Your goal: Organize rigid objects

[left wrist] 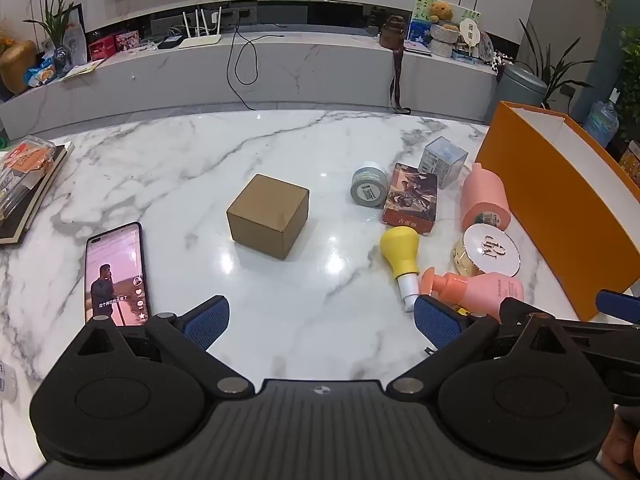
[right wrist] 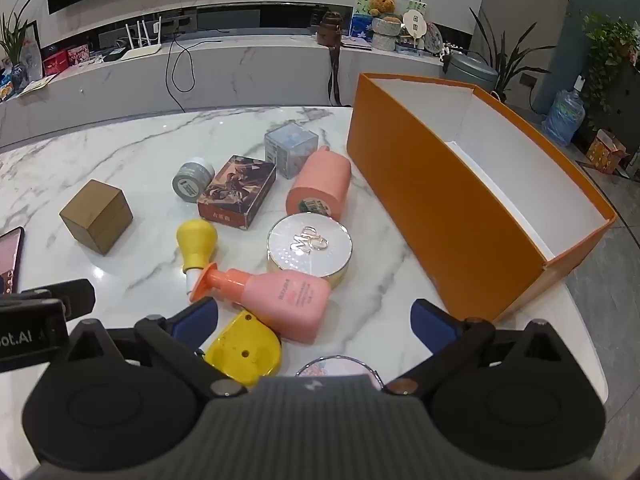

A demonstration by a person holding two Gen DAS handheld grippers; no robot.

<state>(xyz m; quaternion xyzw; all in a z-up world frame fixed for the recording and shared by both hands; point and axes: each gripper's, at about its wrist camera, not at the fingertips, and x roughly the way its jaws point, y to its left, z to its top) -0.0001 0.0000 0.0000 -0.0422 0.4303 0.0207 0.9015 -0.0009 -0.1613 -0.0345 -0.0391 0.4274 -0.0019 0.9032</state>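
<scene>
On the marble table [left wrist: 160, 168] lies a brown cardboard cube [left wrist: 269, 216] [right wrist: 97, 216], with my left gripper [left wrist: 320, 320] open and empty in front of it. To the right lie a grey jar [right wrist: 193, 182], a dark printed box [right wrist: 237, 192], a clear cube box [right wrist: 290, 154], a pink cylinder [right wrist: 320, 190], a round white compact [right wrist: 310, 248], a yellow bulb-shaped bottle [right wrist: 196, 246], a pink pump bottle [right wrist: 280, 298] and a yellow flat object [right wrist: 244, 350]. My right gripper [right wrist: 316, 322] hangs open over the pump bottle, touching nothing. An empty orange box [right wrist: 432, 200] stands at the right.
A phone [left wrist: 116, 276] with a lit screen lies at the left near the table's front edge. A packet on a book [left wrist: 24, 176] sits at the far left edge. A small round pink item [right wrist: 340, 366] peeks out under my right gripper. Beyond the table runs a low marble shelf [left wrist: 280, 64].
</scene>
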